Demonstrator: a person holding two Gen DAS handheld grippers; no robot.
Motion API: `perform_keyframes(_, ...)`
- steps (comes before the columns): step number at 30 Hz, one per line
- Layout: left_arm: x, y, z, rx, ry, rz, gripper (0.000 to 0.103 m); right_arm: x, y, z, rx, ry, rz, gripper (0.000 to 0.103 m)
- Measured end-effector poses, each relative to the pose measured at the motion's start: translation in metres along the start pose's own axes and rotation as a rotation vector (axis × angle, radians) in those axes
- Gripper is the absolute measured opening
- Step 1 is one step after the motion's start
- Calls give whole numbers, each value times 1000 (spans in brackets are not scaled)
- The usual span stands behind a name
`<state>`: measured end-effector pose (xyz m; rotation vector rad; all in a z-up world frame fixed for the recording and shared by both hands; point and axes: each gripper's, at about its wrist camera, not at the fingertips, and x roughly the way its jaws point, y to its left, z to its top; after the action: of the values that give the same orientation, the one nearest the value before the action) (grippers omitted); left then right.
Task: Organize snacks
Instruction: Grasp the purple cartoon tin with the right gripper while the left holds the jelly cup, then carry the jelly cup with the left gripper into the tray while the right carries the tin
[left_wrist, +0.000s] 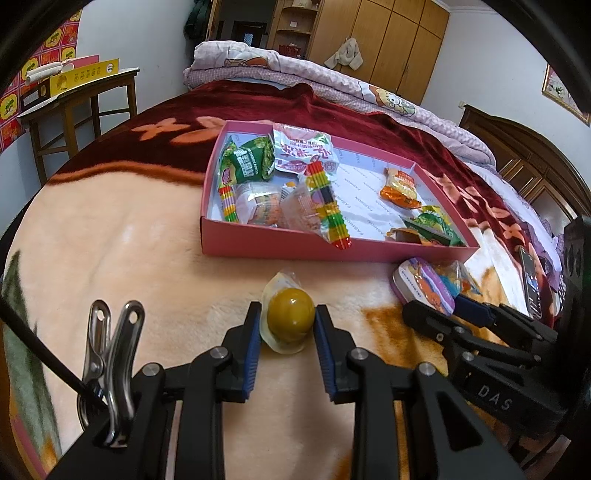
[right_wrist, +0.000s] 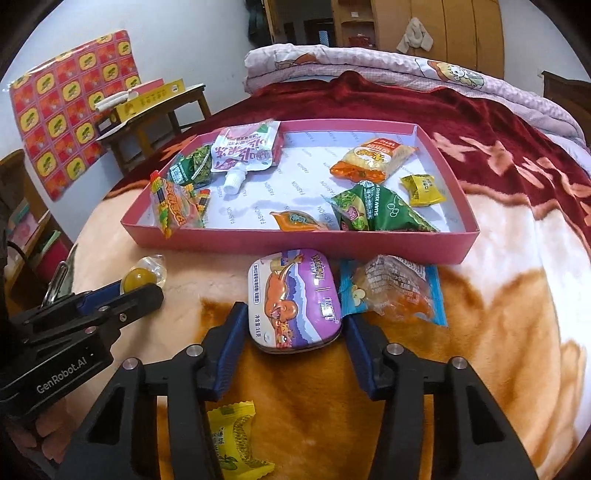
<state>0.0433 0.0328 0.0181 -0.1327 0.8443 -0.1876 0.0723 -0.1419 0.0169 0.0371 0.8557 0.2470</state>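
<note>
A pink tray (left_wrist: 295, 248) (right_wrist: 295, 242) lies on the bed blanket and holds several snack packets. In front of it, my left gripper (left_wrist: 288, 319) has its jaws around a yellow-brown jelly ball in clear wrap (left_wrist: 290, 315) (right_wrist: 142, 276), pads touching both sides. My right gripper (right_wrist: 293, 325) straddles the near end of a purple Pokémon tin (right_wrist: 293, 299) (left_wrist: 424, 286), with small gaps at both pads. A blue-edged clear cake packet (right_wrist: 399, 290) lies right of the tin. A yellow candy (right_wrist: 234, 439) lies under the right gripper.
The blanket (left_wrist: 110, 236) is soft and uneven. A folded quilt (right_wrist: 369, 62) lies at the bed's far end. A wooden side table (left_wrist: 74, 107) with a yellow box stands to the left. A phone (left_wrist: 530, 280) lies at the right. A metal clip (left_wrist: 110, 354) hangs on the left gripper.
</note>
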Motion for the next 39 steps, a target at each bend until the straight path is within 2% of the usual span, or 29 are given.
perform_keyframes(6, -1, -1, 0, -5, 1, -8, 29, -6, 1, -5, -10, 5, 12, 52)
perform_keyframes(12, -3, -3, 0, 7, -2, -9, 29, -22, -10, -16, 54, -5, 97, 52)
perform_keyframes(17, -12, -10, 1, 20, -16, -13, 29, -32, -12, -22, 62, -14, 126, 52)
perform_keyframes(27, -38, -16, 7, 27, -70, -36, 29, -52, -2, -22, 28, -65, 153, 52)
perform_keyframes(39, -37, -28, 25, 60, -86, -63, 29, -63, -6, -10, 17, -103, 143, 52)
